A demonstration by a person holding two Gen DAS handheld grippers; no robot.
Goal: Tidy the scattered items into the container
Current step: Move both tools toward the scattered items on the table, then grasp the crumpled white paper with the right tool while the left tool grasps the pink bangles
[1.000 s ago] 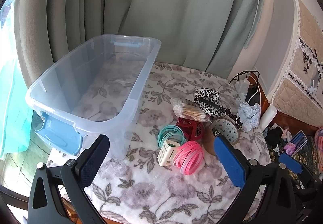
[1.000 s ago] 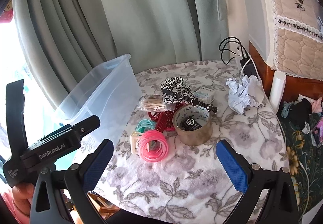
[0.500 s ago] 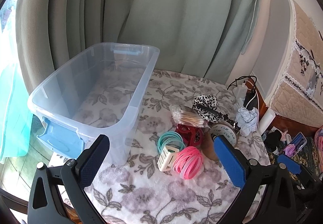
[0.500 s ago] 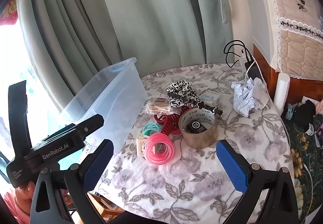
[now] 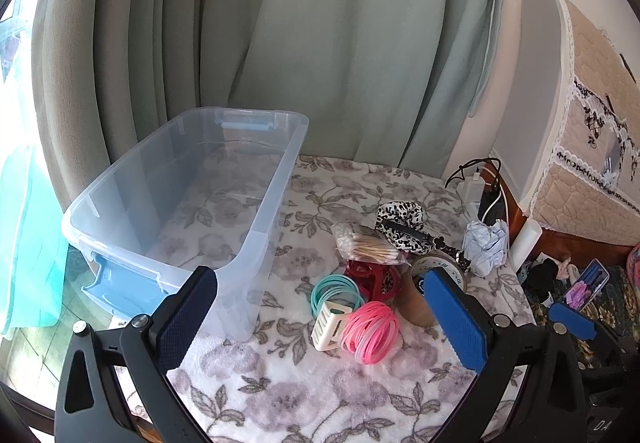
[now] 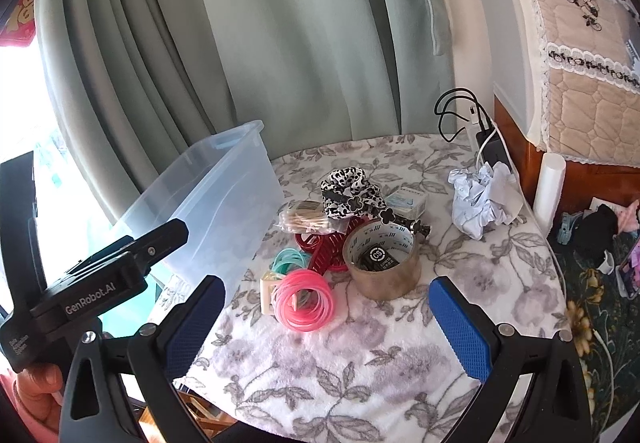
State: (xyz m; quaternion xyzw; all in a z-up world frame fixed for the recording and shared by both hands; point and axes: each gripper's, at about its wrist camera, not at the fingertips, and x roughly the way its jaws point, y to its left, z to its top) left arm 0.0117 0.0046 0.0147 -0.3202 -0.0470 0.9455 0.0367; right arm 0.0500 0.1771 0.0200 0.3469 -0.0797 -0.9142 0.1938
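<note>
I have not picked anything up yet: both my left claw point(image 5: 320, 327) and my right claw point(image 6: 326, 323) hang released and empty above the near edge of the flowered table point(image 6: 360, 375), and the clear bin point(image 5: 192, 203) on the left has nothing in it. The clutter sits in one tight heap just right of the bin, with the pink bands point(image 6: 303, 305) nearest me, touching the white clip point(image 5: 330, 325) and the teal bands point(image 5: 334, 291), and the tape roll point(image 6: 383, 263) behind them. I judge the next move is to lower one claw over the pink bands, close on them without catching the clip, and carry them left over the bin's rim.
</note>
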